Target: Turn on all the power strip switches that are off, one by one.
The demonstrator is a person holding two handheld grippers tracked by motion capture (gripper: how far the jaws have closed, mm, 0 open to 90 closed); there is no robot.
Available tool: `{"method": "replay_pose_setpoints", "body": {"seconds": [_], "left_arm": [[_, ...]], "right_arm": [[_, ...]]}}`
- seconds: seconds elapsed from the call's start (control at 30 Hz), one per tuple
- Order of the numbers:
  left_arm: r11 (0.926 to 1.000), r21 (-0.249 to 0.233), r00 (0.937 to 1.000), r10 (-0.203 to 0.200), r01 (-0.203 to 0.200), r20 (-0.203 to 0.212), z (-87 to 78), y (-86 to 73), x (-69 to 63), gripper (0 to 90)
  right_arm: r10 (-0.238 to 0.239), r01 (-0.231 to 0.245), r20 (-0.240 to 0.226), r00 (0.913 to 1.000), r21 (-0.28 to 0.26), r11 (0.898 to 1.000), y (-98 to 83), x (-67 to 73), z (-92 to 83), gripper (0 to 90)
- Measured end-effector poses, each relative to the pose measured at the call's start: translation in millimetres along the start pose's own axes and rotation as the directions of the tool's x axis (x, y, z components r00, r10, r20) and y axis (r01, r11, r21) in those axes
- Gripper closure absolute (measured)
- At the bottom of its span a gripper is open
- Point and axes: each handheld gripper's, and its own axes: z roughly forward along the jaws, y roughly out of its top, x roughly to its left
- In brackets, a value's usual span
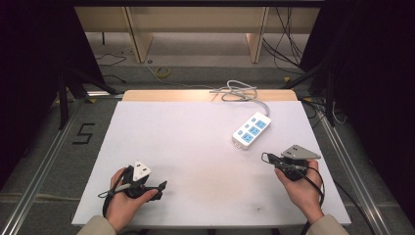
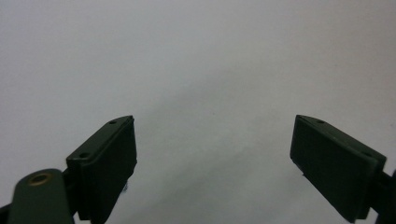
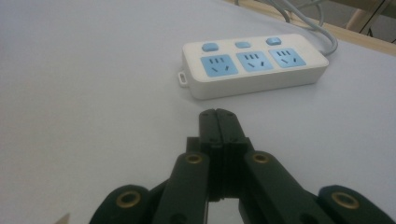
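My right gripper [image 3: 218,113] has its jaws pressed together on nothing, aimed at the power strip [image 3: 252,65] lying just ahead on the white table [image 1: 186,142], likely to press a switch. My left gripper [image 2: 212,154] rests wide apart, well clear.

The power strip [image 1: 251,130] at about 1 o'clock on the bench [image 1: 186,147] is white, with three light blue socket faces and three light blue buttons in a row; its cable [image 1: 240,91] is pale grey; the bench is plain white with a light wood strip along its 12 o'clock edge; the right hand-held gripper [image 3: 217,116] is black with brass-coloured rivets and a grey top plate; the left hand-held gripper [image 2: 215,154] is black, its plate white; the person's sleeves [image 1: 98,226] are beige.
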Motion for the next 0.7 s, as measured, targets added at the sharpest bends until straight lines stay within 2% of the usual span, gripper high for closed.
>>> {"method": "replay_pose_setpoints", "body": {"seconds": [0.7], "left_arm": [[1.0, -0.008, 1.0, -0.001, 0.001, -0.005, -1.2, 0.2, -1.5, 15.1]], "right_arm": [[0.014, -0.015, 0.027, 0.9995, 0.037, 0.999, 18.4, -15.8, 18.9, 90.0]]}}
